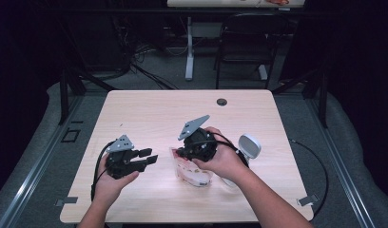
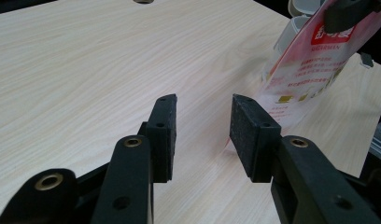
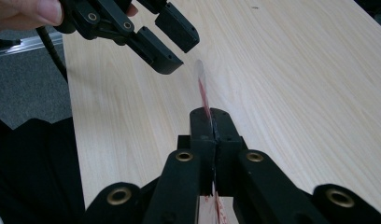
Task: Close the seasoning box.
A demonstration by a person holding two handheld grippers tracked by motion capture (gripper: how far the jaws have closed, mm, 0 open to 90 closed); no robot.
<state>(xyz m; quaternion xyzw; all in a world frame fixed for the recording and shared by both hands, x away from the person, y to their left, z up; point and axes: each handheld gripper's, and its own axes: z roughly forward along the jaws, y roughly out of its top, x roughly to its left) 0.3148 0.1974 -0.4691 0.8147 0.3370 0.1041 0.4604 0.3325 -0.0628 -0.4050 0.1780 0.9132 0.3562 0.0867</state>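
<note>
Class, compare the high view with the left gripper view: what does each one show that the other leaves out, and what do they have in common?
High view alone: the round white device on the table beside the right hand, the black chair beyond the table, and the left gripper seen from outside.

Left gripper view alone: the red print on the clear plastic packet, seen close, and the wide gap between the left gripper's open jaws.

Both: the pale wooden table, the plastic packet, and the right gripper clamped on it.
</note>
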